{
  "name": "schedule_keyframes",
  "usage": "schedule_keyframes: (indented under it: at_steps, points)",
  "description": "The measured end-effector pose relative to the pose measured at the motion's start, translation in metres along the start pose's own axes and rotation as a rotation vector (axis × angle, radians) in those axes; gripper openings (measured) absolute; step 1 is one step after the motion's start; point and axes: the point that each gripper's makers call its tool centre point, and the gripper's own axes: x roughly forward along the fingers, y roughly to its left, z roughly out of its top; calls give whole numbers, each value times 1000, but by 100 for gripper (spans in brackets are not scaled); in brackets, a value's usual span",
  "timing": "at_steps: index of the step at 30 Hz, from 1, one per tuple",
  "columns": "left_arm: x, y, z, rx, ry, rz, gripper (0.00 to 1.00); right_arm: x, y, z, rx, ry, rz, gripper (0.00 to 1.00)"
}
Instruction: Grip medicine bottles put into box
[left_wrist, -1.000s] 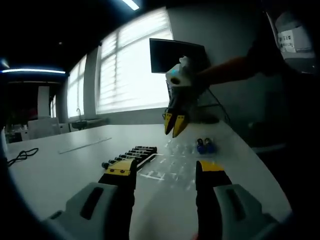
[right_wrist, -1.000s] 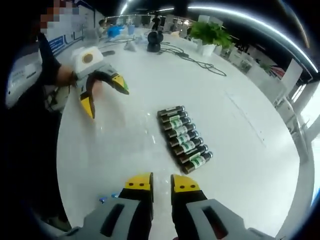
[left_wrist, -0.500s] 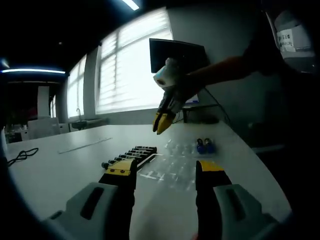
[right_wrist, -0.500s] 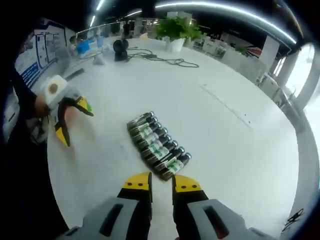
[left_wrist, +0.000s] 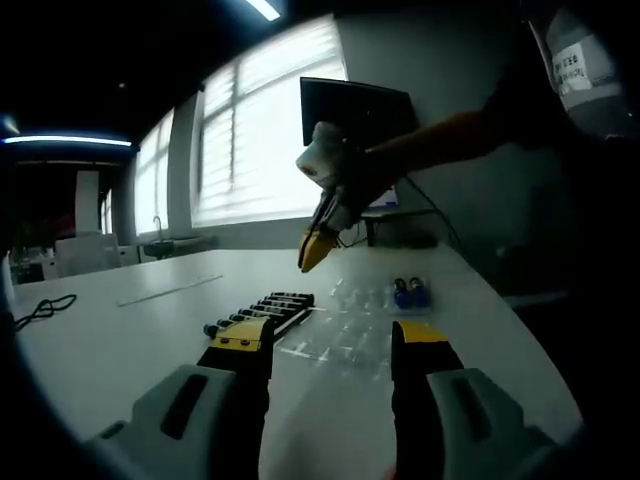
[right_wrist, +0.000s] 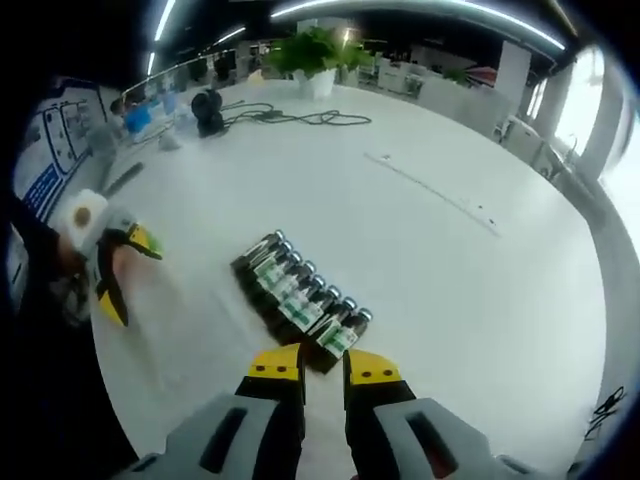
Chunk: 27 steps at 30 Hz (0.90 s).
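- Left gripper view: a dim office with a wall of bright blinded windows and a dark monitor behind a large white table.
- The left gripper sits low over the table's near part, its yellow-tipped jaws set well apart with nothing between them.
- A row of medicine bottles lies flat on the table just beyond the left jaw, packed side by side.
- A clear plastic box lies on the table beside the row; two blue-capped items sit at its far end.
- The right gripper hangs above the table beyond the bottles, held by a person's hand, its jaws close together and empty.
- Right gripper view: the same white table seen from above, with a potted plant and black cables near its far edge.
- The right gripper has its jaws nearly together, empty, right above the near end of the medicine bottles, which lie mid-table in a slanted row.
- The left gripper is off toward the table's left edge, jaws spread open.
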Motion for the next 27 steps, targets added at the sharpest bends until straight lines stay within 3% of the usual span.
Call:
schedule_keyframes:
  at_steps: [12,20,24,27]
  points:
    - [1,-1,0,4,1,-1,40,1,-12,9,104,-22,-31,11]
    - [1,-1,0,12,4,-3,40,12,-19,3,146,15,-49,12]
    - [1,-1,0,10,4,-2,40,21,-18,1,202,46,-37,14]
    - [0,-3,0,19,6,-6,40,24,-16,6,309,30,-4,14]
